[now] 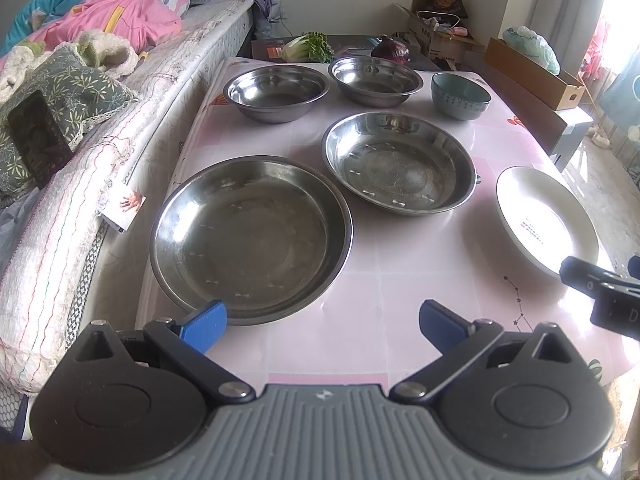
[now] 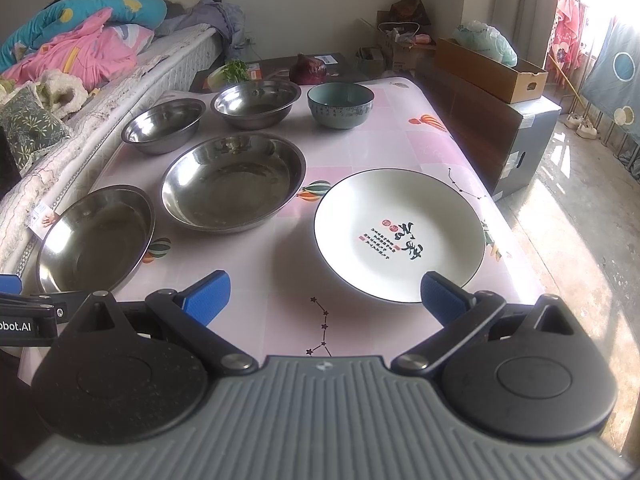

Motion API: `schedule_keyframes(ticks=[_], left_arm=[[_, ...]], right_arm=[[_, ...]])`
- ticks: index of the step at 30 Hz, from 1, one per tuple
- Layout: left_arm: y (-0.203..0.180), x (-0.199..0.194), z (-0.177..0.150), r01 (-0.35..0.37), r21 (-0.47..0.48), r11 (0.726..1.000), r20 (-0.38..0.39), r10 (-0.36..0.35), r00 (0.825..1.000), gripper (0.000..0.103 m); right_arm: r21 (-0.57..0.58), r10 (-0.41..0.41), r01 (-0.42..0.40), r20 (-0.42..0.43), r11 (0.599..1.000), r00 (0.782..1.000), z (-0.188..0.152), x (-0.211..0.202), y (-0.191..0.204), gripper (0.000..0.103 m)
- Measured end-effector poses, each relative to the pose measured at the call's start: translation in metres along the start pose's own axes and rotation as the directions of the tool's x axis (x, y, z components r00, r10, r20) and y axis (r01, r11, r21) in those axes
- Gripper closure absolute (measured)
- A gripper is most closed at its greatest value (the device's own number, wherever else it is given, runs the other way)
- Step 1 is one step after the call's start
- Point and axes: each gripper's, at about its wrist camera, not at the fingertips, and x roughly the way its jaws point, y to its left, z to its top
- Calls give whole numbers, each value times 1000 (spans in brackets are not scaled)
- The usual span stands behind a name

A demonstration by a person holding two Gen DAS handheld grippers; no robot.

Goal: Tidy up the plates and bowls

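Note:
On the pink table, a large steel plate (image 1: 251, 238) lies near left, also in the right wrist view (image 2: 96, 238). A second steel plate (image 1: 399, 162) (image 2: 234, 182) lies behind it. Two steel bowls (image 1: 276, 90) (image 1: 375, 80) and a teal ceramic bowl (image 1: 460, 95) (image 2: 340, 104) stand at the back. A white ceramic plate (image 2: 400, 236) (image 1: 546, 218) with printed characters lies at the right. My left gripper (image 1: 323, 326) is open and empty, just before the near steel plate. My right gripper (image 2: 326, 294) is open and empty, at the white plate's near edge.
A bed (image 1: 100, 128) with quilts runs along the table's left side. Beyond the table's far end are a leafy vegetable (image 1: 308, 48) and a red cabbage (image 1: 391, 50). A cardboard box (image 2: 490, 70) on a dark cabinet stands at the right.

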Motion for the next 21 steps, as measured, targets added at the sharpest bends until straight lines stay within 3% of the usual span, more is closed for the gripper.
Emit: schedule_keyframes(ticks=[13,21], left_arm=[[11,7,10,-55,-17,998,10,55,998,0],[42,20,37,-126,-88,988,30,129,991,0]], right_arm=[[7,-11,11,26,1000,1000,8,5,-5,1],[-79,-123,131,100,988,987,33,17,-2,1]])
